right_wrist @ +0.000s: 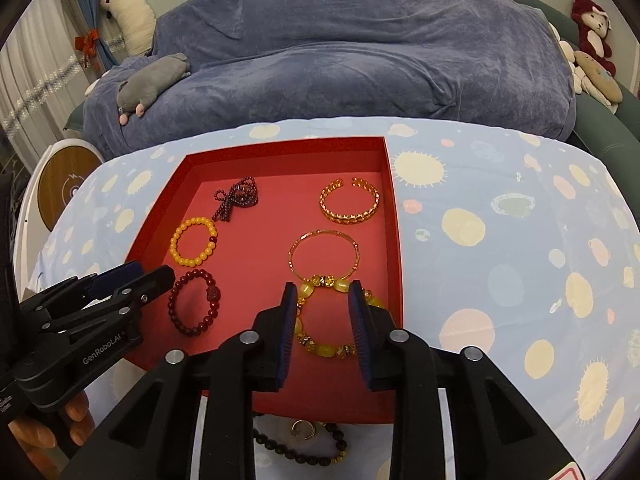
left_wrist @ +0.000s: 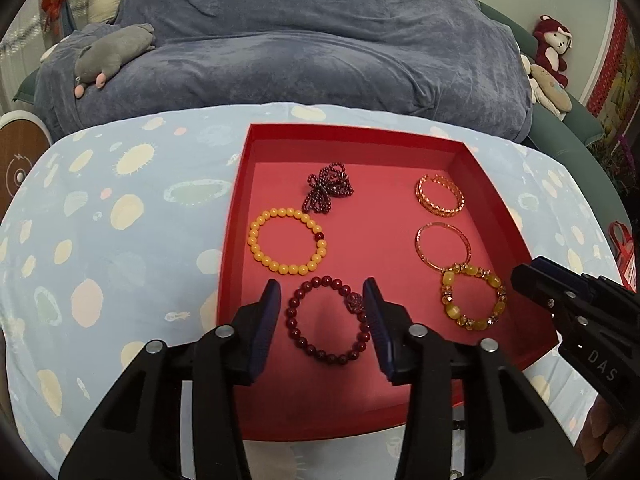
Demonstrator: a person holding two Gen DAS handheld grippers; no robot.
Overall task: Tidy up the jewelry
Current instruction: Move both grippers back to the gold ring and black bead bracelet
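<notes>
A red tray (left_wrist: 352, 132) (right_wrist: 280, 148) on the table holds several bracelets. My left gripper (left_wrist: 322, 300) is open over the tray's near left, its pads on either side of a dark red bead bracelet (left_wrist: 328, 360) (right_wrist: 188, 330) that lies flat. My right gripper (right_wrist: 323, 292) is open over a chunky yellow stone bracelet (right_wrist: 324, 350) (left_wrist: 448, 280) at the near right. Farther back lie a yellow bead bracelet (left_wrist: 256, 240), a dark purple bead strand (left_wrist: 328, 188), a thin gold bangle (right_wrist: 324, 234) and a gold open cuff (right_wrist: 348, 218). Each gripper shows in the other's view: right gripper (left_wrist: 528, 272), left gripper (right_wrist: 152, 274).
A light blue spotted cloth (right_wrist: 480, 240) covers the table. A black bead bracelet (right_wrist: 280, 446) and a small ring (right_wrist: 300, 428) lie on it just in front of the tray. Behind the table is a sofa under a blue blanket (left_wrist: 320, 40) with plush toys.
</notes>
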